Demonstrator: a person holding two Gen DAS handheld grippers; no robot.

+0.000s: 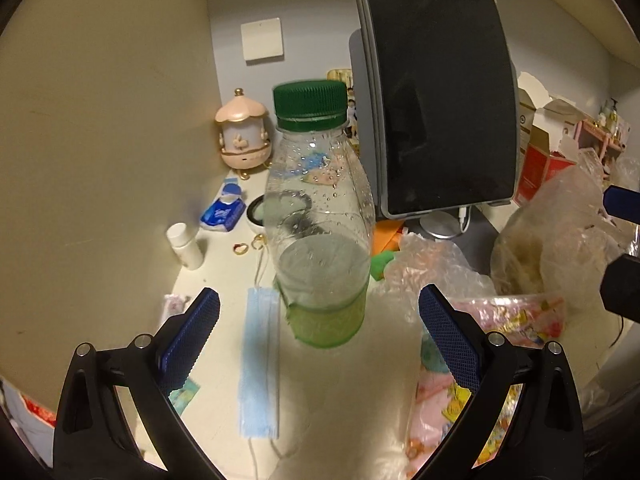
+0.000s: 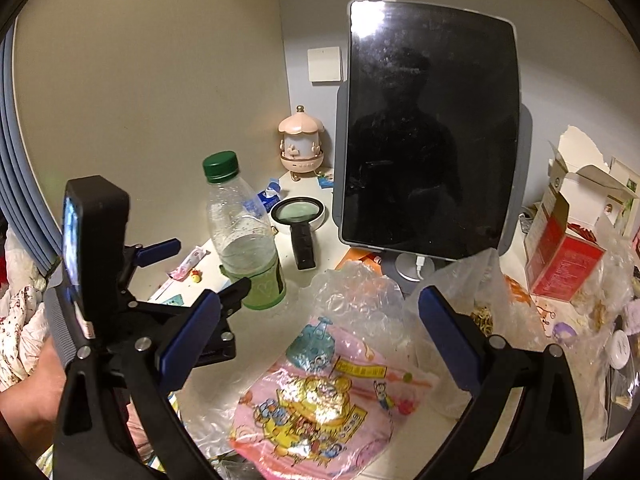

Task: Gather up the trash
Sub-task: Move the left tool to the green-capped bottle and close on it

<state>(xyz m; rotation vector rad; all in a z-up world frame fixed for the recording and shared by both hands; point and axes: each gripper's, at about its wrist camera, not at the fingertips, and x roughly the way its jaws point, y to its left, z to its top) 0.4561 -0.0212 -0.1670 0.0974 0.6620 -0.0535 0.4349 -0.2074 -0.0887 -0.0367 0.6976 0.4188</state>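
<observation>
Task looks near its start, as far as I can judge: nothing is grasped yet and much trash lies on the white desk top (image 1: 340, 380).

The left gripper (image 1: 320, 332) is spread wide and empty, its blue pads on both sides of the clear plastic bottle with green cap and green label (image 1: 320, 240), not touching it. The bottle stands upright in front of the dark tablet on a stand (image 2: 428, 128), w/ a little liquid inside.

The right gripper (image 2: 320, 332) is also released, holding nothing, and hovers over the pink printed plastic snack bag (image 2: 320, 400).

Left to collect, approx.: the bottle, the pink bag, the crumpled clear plastic wrap (image 2: 356, 292), the blue face mask (image 1: 260, 364) lying flat beside the bottle. No bin is visible, so I cannot tell where the things will go.
</observation>
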